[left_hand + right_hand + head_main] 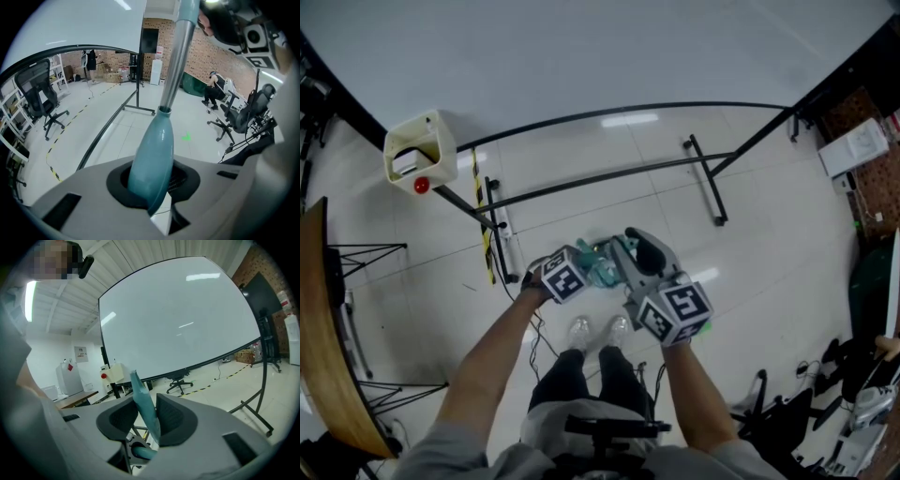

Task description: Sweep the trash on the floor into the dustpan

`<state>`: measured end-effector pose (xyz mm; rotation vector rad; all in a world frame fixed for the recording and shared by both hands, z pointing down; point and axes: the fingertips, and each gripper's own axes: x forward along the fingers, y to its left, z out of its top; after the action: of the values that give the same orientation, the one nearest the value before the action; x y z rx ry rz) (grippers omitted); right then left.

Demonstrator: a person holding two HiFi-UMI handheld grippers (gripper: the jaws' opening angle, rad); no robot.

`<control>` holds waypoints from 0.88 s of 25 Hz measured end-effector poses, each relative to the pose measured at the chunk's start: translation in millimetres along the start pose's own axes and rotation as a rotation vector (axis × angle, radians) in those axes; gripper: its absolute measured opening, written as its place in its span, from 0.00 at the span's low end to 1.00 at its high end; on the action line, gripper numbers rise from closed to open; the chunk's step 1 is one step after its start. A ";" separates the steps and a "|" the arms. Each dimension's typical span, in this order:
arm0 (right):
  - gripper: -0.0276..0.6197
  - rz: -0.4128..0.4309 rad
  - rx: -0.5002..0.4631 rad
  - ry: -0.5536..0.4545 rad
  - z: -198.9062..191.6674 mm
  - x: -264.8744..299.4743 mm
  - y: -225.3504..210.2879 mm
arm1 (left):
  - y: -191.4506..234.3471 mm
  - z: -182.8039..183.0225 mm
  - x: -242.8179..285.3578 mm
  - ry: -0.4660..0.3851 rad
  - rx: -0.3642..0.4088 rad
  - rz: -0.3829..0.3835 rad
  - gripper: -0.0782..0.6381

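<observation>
Low in front of the person's shoes, both grippers meet around teal plastic parts [602, 264]. My left gripper [584, 261] [152, 183] is shut on a teal tapered handle sleeve [154, 150], from which a metal pole [176, 61] runs up past the camera. My right gripper [630, 248] [147, 420] is shut on a thin flat teal plastic piece [143, 404] that stands upright between its pads, and a teal tube end [140, 453] shows just below. The frames do not show which part belongs to the broom and which to the dustpan. No trash is in view.
A large whiteboard [581, 56] on a black wheeled stand [705, 183] fills the floor ahead. A cream box with a red button [420, 155] and yellow-black tape [481, 225] lie to the left. Office chairs [44, 103], a crouching person [213, 89] and a green floor mark [186, 137] are farther off.
</observation>
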<state>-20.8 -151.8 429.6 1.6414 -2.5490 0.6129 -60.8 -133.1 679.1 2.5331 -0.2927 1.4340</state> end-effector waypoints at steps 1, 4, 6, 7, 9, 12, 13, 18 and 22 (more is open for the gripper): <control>0.23 0.000 0.004 0.000 -1.1 0.1 0.0 | -0.7 0.4 0.9 -0.001 -0.001 -0.004 0.19; 0.23 0.007 0.007 -0.003 -4.5 1.3 1.2 | -0.6 1.9 0.9 0.002 0.000 -0.002 0.19; 0.24 0.013 0.003 -0.003 -5.0 1.8 3.6 | -1.7 4.1 0.5 0.001 0.000 -0.001 0.19; 0.24 0.015 -0.001 -0.001 -5.1 2.0 4.9 | -2.6 5.4 0.6 0.000 0.001 -0.002 0.19; 0.24 0.015 -0.010 0.004 -5.6 2.5 5.9 | -3.5 7.3 1.3 -0.002 0.004 -0.004 0.19; 0.24 0.014 -0.009 0.003 -5.9 3.1 3.2 | -4.8 7.2 4.0 -0.003 0.005 -0.012 0.19; 0.24 0.016 -0.004 0.000 -5.4 3.2 1.8 | -4.8 6.4 4.6 -0.003 0.004 -0.015 0.19; 0.24 0.007 0.026 -0.010 -3.4 2.4 -4.1 | 2.2 3.2 2.2 0.006 0.001 0.000 0.19; 0.24 -0.003 0.012 -0.001 -0.3 2.1 -6.5 | 2.8 4.7 2.0 0.004 0.001 0.000 0.19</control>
<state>-16.1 -155.8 432.4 1.6495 -2.5481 0.6290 -56.8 -137.3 678.6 2.5305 -0.2912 1.4388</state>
